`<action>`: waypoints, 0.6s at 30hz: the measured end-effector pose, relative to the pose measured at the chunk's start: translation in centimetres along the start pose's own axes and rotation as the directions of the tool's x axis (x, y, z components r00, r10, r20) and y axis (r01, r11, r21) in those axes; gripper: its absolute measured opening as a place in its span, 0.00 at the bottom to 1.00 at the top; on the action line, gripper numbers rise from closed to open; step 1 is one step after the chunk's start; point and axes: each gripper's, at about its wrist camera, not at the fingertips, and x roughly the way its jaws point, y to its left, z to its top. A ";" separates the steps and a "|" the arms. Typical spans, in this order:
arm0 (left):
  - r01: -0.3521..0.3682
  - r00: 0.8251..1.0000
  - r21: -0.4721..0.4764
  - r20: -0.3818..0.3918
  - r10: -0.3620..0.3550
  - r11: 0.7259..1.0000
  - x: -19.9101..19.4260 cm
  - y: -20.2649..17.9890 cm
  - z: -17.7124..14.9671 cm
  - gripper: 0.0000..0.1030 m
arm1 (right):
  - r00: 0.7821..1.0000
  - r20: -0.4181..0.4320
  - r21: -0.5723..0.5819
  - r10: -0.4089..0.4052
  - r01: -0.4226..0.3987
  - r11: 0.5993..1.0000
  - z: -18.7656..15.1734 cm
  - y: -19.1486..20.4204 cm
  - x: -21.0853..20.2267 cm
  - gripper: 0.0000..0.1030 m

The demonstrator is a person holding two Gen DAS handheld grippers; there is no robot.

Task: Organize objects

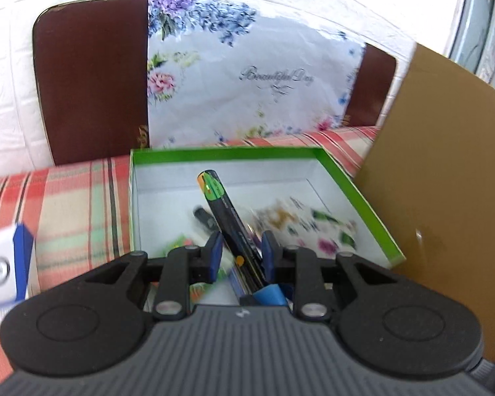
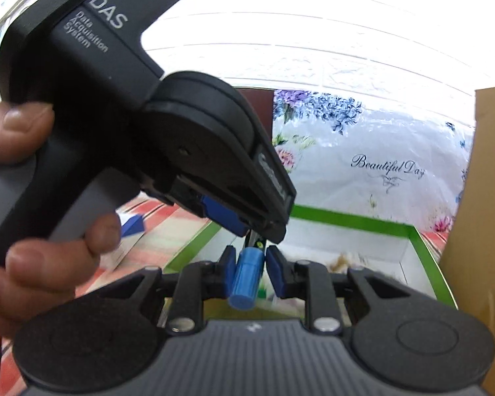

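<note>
A black marker (image 1: 226,211) with a green and orange label slants between the blue pads of my left gripper (image 1: 241,254), which is shut on its barrel. The marker's blue cap (image 2: 246,277) sits between the pads of my right gripper (image 2: 250,270), which is shut on it. In the right wrist view the left gripper (image 2: 260,231) comes in from the upper left, held by a hand (image 2: 23,198), its tip right above the cap. Both grippers hover over a white box with a green rim (image 1: 363,198).
Inside the box lie a floral item (image 1: 313,227) and a black object (image 1: 203,216). A brown cardboard sheet (image 1: 445,198) stands at the right, a small white and blue box (image 1: 6,264) at the left. A floral bag (image 1: 247,76) leans against a brown chair back (image 1: 92,79). A plaid cloth (image 1: 76,204) covers the surface.
</note>
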 end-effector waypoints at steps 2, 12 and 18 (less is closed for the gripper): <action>-0.017 1.000 0.012 0.001 0.017 1.000 1.1 0.0 0.8 0.27 | 1.000 0.006 0.001 -0.014 0.014 1.000 0.6 -0.3 1.8 0.21; -0.072 0.997 -0.027 -0.012 0.071 0.997 2.2 2.7 -0.4 0.28 | 0.996 -0.054 0.081 -0.078 0.082 0.993 -1.1 -1.8 5.4 0.47; -0.072 0.997 -0.024 0.007 0.072 0.997 -1.6 2.0 -3.1 0.29 | 0.991 0.025 0.117 -0.131 0.127 0.985 -2.3 -0.9 0.2 0.54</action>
